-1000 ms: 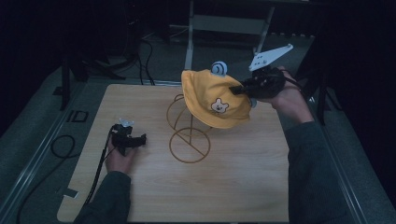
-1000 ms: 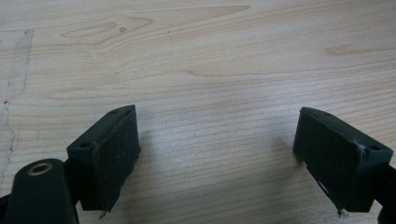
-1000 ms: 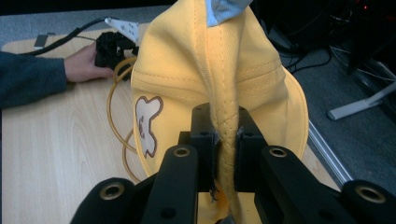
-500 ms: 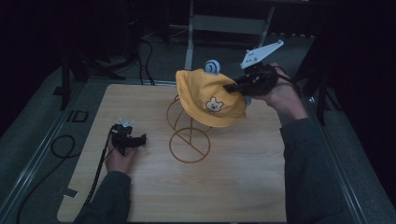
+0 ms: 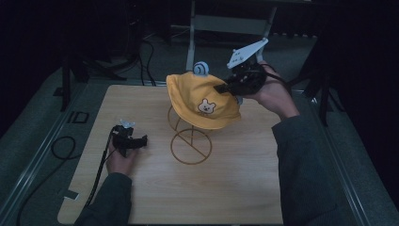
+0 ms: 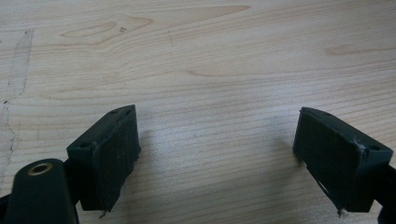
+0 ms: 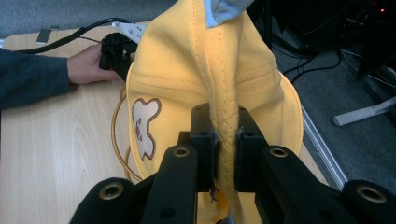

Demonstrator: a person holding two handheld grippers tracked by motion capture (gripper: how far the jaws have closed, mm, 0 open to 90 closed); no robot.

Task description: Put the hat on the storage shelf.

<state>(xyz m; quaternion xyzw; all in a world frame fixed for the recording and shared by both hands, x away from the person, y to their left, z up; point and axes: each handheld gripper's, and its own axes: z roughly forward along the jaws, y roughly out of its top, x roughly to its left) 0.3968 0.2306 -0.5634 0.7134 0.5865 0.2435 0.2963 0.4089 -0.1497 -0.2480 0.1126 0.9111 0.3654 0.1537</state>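
A yellow child's hat [image 5: 203, 100] with a bear patch hangs in the air above a gold wire stand [image 5: 190, 143] near the table's middle. My right gripper [image 5: 221, 88] is shut on a fold of the hat's crown, and in the right gripper view the yellow fabric [image 7: 219, 84] is pinched between my right gripper [image 7: 225, 154]'s black jaws. A small blue ear [image 5: 202, 68] sticks up from the hat's top. My left gripper [image 5: 142, 140] rests low over the wooden table [image 5: 141, 197] at the left; in its own view the left gripper [image 6: 215, 154] is open with bare wood between the jaws.
Black cables [image 5: 61, 148] trail off the table's left edge onto the grey floor. A grey metal frame [image 5: 226, 21] stands behind the table. Dark equipment and cables lie on the floor at the far right [image 7: 355, 42].
My right gripper has lifted the hat up and slightly toward the back, off the wire stand. The left gripper has stayed put.
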